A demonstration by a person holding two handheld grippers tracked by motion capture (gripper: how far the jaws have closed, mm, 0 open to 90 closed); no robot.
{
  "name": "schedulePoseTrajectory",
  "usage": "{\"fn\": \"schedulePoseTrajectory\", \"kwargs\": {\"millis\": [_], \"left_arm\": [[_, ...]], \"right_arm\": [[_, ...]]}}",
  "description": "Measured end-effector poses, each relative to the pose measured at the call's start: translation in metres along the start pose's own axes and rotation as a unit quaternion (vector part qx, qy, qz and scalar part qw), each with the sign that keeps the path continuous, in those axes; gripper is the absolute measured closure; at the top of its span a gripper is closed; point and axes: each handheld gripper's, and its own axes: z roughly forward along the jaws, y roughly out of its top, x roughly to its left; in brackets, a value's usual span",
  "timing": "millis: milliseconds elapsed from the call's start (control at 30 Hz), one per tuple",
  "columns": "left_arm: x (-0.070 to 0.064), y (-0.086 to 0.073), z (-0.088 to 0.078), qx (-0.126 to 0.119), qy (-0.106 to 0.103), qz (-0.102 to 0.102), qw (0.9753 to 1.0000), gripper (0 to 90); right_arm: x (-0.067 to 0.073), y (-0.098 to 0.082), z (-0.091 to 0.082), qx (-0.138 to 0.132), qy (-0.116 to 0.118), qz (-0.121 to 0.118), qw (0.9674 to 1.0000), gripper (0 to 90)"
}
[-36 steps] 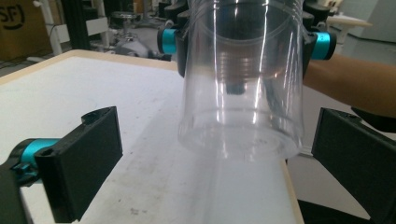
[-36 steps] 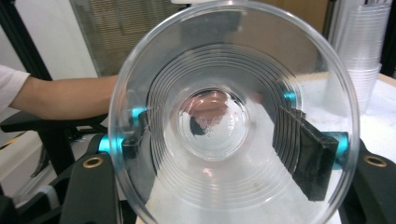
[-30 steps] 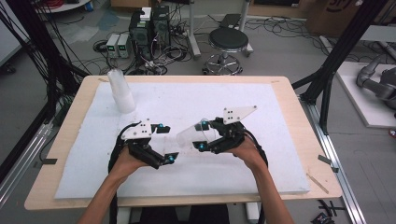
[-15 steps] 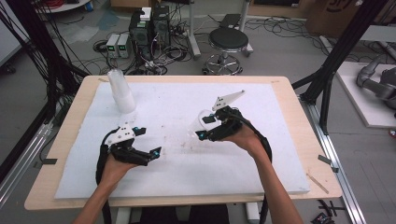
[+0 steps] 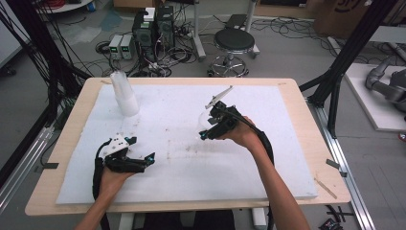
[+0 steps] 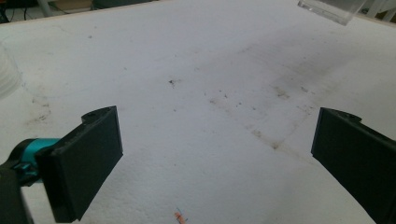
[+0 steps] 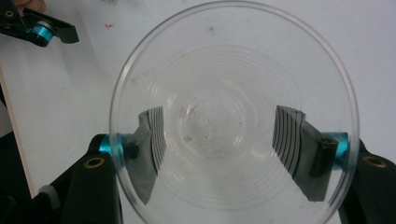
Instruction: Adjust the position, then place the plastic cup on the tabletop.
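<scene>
Clear thin-walled plastic cup clamped in right gripper, held above white foam mat, centre-right. Light, slick, crushable; best gripped low on wall. Left gripper open, empty.

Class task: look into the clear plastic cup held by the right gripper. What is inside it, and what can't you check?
The clear plastic cup looks empty: only its ringed bottom and the black fingers gripping outside show through. The white mat lies behind it. The cup's lower rim is cut off.
</scene>
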Motion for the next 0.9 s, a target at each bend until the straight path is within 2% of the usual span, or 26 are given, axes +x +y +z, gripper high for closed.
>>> {"fn": "schedulePoseTrajectory", "kwargs": {"millis": [133,600,800,900], "left_arm": [[0.002,0.0,0.0,-0.002,-0.001,-0.008,1.0,1.9],[0.001,0.0,0.0,0.0,-0.002,-0.003,1.0,1.9],[0.0,0.0,0.0,-0.001,-0.001,-0.002,1.0,1.8],[0.0,0.0,0.0,-0.001,-0.001,-0.003,1.0,1.9]], "right_arm": [[-0.001,0.0,0.003,0.006,-0.004,0.0,1.0,34.8],[0.0,0.0,0.004,0.004,-0.004,0.001,1.0,34.9],[-0.001,-0.003,0.011,0.006,-0.005,0.004,1.0,34.8],[0.0,-0.004,0.016,0.024,-0.017,0.001,0.9996,34.8]]}}
